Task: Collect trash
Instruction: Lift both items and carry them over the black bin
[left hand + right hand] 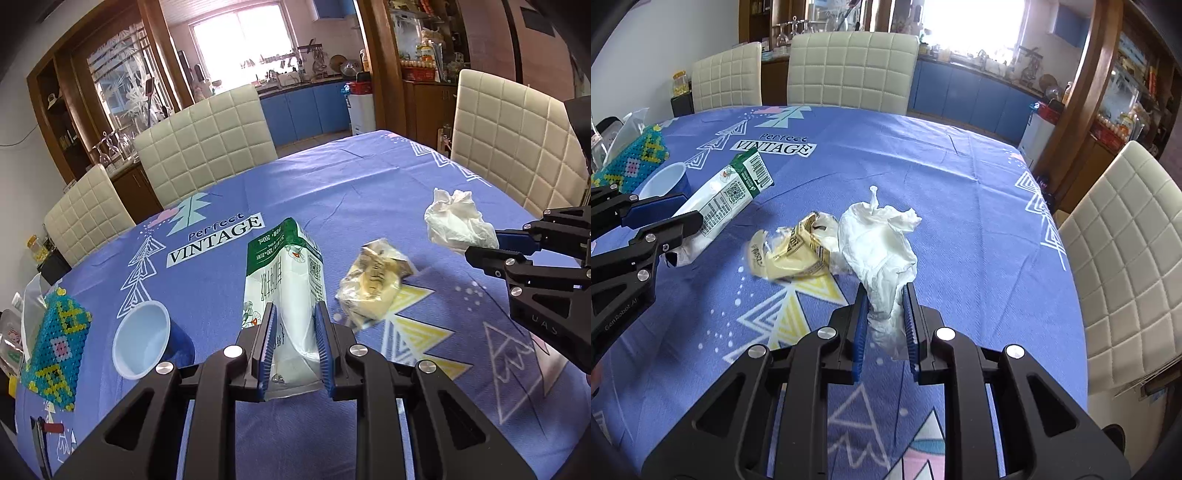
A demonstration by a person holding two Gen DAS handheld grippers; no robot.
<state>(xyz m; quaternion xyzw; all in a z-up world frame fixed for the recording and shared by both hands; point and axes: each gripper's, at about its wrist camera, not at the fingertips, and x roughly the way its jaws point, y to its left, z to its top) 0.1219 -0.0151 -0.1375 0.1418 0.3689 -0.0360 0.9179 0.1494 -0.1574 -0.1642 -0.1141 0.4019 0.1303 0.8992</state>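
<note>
A: What does the left tool point(294, 325) hold?

B: Its two blue pads are clamped on a milk carton point(282, 280), green at the top and white below. The carton is squeezed at its lower end and its green end points away, toward the far chairs.

A: And the right tool point(884, 314)?

B: It is closed on a crumpled white tissue point(879, 243). The pads press the lower part of the tissue, and the loose upper part stands up above the fingers.

A: Is any trash on the table?

B: Yes. A crumpled yellow wrapper point(792, 251) lies on the blue tablecloth point(960, 221), between the carton and the tissue. From the right camera it is just beside the tissue; I cannot tell if they touch.

A: What more is on the table?

B: At the left side there is a white cup point(142, 339) inside a blue holder, lying tilted with its mouth toward the camera. Beside it, more to the left, is a beaded tissue box point(55, 347), turquoise with yellow. Cream padded chairs point(207, 136) stand around the far edge.
</note>
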